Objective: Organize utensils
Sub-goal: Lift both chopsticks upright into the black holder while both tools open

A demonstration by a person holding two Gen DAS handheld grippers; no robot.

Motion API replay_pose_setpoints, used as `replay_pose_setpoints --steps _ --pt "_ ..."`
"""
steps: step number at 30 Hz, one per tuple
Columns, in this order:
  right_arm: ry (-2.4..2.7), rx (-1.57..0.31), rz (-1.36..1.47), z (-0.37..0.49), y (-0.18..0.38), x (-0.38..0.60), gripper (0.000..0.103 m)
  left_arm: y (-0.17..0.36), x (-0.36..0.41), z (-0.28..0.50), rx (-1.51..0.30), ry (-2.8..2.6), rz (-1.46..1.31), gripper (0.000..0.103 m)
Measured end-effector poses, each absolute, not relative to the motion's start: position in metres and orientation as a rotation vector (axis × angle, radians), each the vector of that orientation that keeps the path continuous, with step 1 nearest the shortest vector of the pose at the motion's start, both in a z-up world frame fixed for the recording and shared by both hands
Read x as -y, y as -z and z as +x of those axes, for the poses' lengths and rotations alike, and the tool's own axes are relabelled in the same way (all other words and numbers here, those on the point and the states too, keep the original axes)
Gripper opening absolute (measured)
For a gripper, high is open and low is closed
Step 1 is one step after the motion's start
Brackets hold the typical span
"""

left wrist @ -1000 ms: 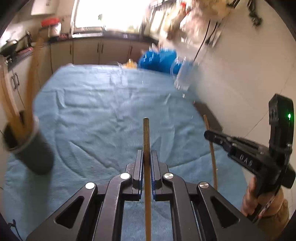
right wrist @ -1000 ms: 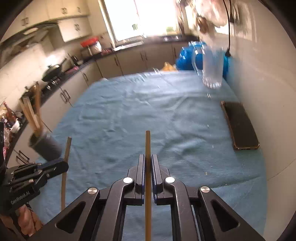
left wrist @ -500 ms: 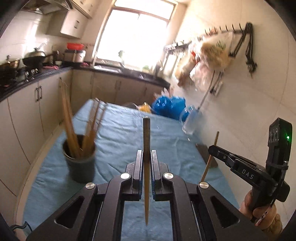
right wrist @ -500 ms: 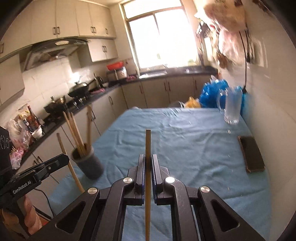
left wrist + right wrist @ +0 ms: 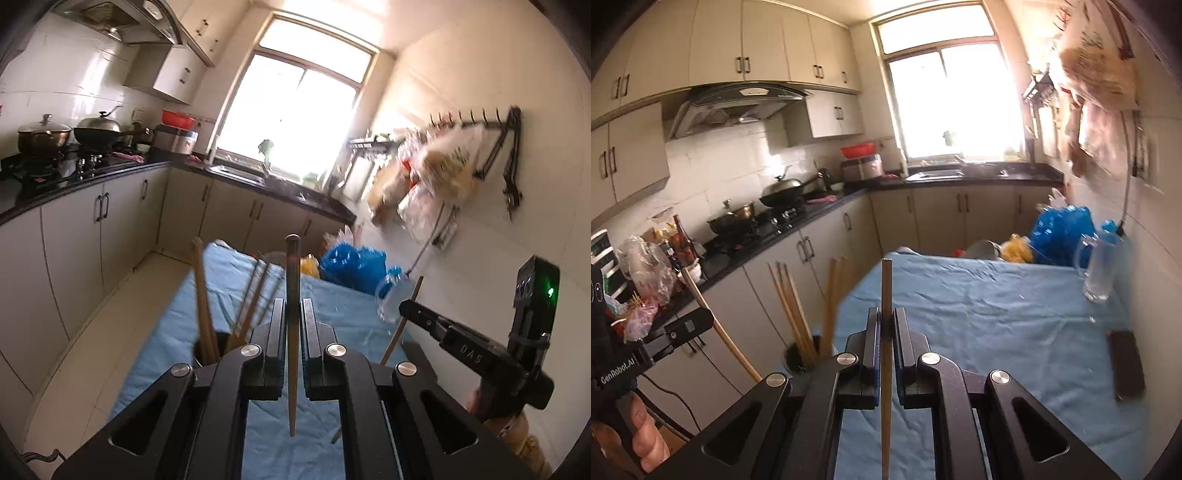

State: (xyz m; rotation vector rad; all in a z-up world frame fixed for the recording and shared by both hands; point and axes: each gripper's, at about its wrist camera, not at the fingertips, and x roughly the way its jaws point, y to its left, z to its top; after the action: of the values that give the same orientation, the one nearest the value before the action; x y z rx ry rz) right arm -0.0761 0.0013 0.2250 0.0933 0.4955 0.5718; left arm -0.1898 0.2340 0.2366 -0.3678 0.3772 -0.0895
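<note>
My left gripper [image 5: 293,314] is shut on a wooden chopstick [image 5: 292,332] that stands upright between its jaws. My right gripper [image 5: 885,325] is shut on a second chopstick [image 5: 886,362], also upright. A dark round holder [image 5: 207,349] with several chopsticks [image 5: 202,295] stands on the blue cloth [image 5: 354,306], just left of and below my left gripper, partly hidden by it. The holder also shows in the right wrist view [image 5: 796,356]. The right gripper shows at the right of the left wrist view [image 5: 406,308], and the left gripper at the left of the right wrist view [image 5: 698,319].
A blue-clothed table [image 5: 997,314] runs along the right wall. On it are a glass mug [image 5: 1099,269] and a dark phone [image 5: 1126,365] near the wall. Blue bags [image 5: 1060,236] lie at the far end. Kitchen cabinets [image 5: 812,251] line the left side.
Both grippers have tilted upward and lifted their chopsticks. The holder has come in close beneath the left gripper. Both stay shut.
</note>
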Motion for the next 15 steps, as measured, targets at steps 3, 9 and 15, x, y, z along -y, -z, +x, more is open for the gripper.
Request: replay_pose_setpoints --steps 3,9,15 --pt "-0.605 -0.472 0.1 -0.068 -0.237 -0.022 0.006 -0.251 -0.25 -0.19 -0.347 0.072 -0.374 0.006" --pt "-0.663 -0.404 0.151 -0.05 -0.261 -0.058 0.006 -0.28 -0.271 -0.18 -0.282 0.006 -0.315 0.007" --pt "-0.66 -0.35 0.214 -0.032 -0.263 -0.089 0.007 -0.277 -0.281 -0.147 -0.295 -0.053 -0.282 0.007"
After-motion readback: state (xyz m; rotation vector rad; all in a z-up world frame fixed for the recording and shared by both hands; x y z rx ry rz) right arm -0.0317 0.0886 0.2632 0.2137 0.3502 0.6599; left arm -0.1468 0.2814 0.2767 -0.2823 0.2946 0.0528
